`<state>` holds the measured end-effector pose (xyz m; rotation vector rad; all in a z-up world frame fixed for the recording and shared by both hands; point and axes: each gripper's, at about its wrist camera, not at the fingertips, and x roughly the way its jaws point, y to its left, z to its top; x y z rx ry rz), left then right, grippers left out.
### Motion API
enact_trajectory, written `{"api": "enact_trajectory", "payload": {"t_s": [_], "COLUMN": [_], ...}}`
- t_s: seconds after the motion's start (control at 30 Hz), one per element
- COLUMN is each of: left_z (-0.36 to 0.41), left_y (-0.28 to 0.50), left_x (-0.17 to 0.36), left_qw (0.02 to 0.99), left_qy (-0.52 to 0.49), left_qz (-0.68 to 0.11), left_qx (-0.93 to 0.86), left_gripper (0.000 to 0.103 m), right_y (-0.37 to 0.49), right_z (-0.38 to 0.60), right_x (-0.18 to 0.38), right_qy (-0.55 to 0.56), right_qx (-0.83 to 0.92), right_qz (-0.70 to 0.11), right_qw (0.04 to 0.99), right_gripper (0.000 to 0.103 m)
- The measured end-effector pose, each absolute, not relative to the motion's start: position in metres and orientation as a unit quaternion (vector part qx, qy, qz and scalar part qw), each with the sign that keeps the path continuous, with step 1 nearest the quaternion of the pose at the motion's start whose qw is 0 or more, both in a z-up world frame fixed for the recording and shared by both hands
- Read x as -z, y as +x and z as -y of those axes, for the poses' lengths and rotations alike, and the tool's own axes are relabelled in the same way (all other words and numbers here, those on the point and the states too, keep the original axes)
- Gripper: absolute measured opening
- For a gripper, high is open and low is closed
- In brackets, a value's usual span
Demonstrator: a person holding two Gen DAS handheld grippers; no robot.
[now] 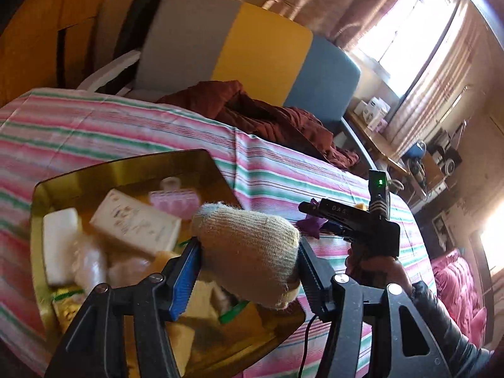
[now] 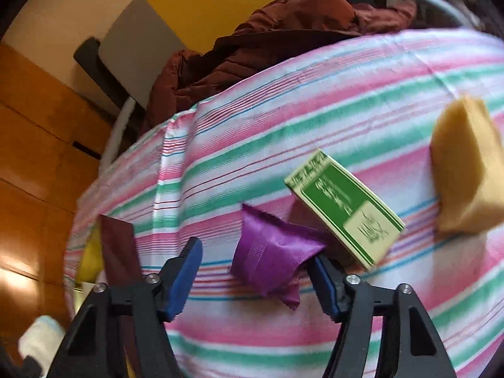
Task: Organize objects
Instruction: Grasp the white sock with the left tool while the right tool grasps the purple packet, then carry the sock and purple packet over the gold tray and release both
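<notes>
My left gripper is shut on a beige knitted roll, maybe a sock, held above a gold tray. The tray holds a white soap box, a white bar, a pink item and several packets. In the right wrist view my right gripper stands over the striped cloth with a purple sachet between its jaws. The right pad meets the sachet, while the left pad stands apart from it. A green and cream box lies just beyond the sachet.
A yellow sponge sits at the right on the striped tablecloth. A dark red packet lies at the left. A maroon jacket is heaped at the table's far edge, by a chair. A hand holds the right gripper.
</notes>
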<state>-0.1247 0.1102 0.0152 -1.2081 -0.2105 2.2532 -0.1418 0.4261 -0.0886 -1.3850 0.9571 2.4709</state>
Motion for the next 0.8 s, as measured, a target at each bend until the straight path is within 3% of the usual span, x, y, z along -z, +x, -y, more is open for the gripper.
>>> {"api": "enact_trajectory", "payload": {"t_s": [0.13,0.33,0.8], "left_z": [-0.085,-0.051,-0.032], "left_y": [-0.117,-0.101,-0.048], "left_x": [-0.010,-0.003,-0.008], "left_qw": [0.266,0.219,0.137], "left_qy": [-0.452,-0.444,-0.374], "left_qz": [0.093,0.090,-0.004], "left_qx": [-0.846,-0.864,-0.917], "left_gripper": [0.060,0.060,0.060], "right_y": [-0.149,-0.116,-0.021], "right_z": [-0.409,-0.385,-0.337], "right_x": [0.086,0.082,0.053], "right_qy": [-0.487,-0.495,-0.461], "right_qx": [-0.841,-0.853,-0.877], "right_qz": [-0.221,-0.155,-0.136], "right_qw": [0.087,0.057,-0.008], "right_gripper": [0.044,0.042,0.042]}}
